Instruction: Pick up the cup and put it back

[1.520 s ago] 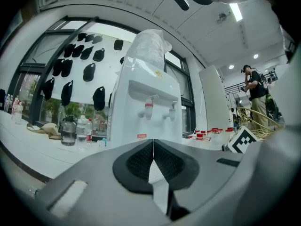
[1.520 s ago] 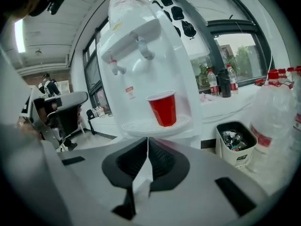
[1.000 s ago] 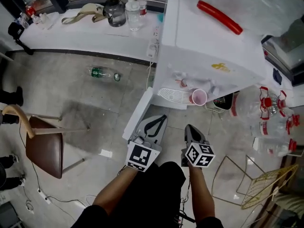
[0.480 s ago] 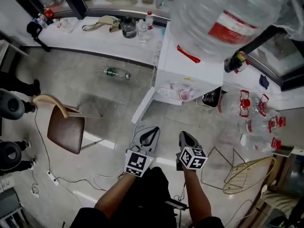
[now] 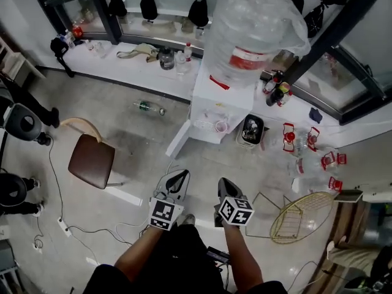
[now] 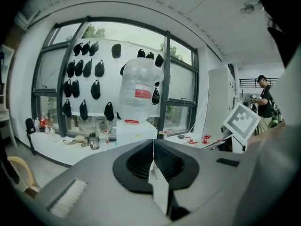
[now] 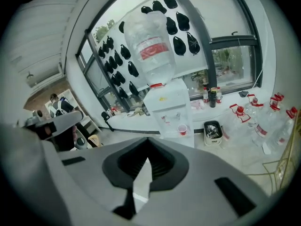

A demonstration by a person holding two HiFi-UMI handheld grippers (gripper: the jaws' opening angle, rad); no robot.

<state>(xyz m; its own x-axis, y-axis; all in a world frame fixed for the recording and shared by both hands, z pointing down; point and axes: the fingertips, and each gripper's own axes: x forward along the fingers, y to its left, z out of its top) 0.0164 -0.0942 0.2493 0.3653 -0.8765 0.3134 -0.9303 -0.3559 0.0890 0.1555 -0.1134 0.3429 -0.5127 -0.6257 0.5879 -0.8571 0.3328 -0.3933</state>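
Observation:
The pink cup (image 5: 221,126) stands on the drip tray of the white water dispenser (image 5: 224,94), under the big clear water bottle (image 5: 256,26). In the right gripper view the cup (image 7: 182,129) shows small and red, far ahead. My left gripper (image 5: 177,177) and right gripper (image 5: 223,184) hang side by side low in the head view, well short of the dispenser, both over the floor. Both are shut with nothing between the jaws. The left gripper view shows the dispenser (image 6: 135,129) far off; the cup is not visible there.
A brown chair (image 5: 91,160) stands at the left and a green bottle (image 5: 149,107) lies on the floor. A small bin (image 5: 250,130), several empty water jugs (image 5: 306,147) and a gold wire basket (image 5: 298,217) sit right of the dispenser. A person (image 6: 264,98) stands far right.
The head view has pulled back and up, so the dispenser and cup now look smaller and farther away. Both grippers stay shut and empty, farther from the cup.

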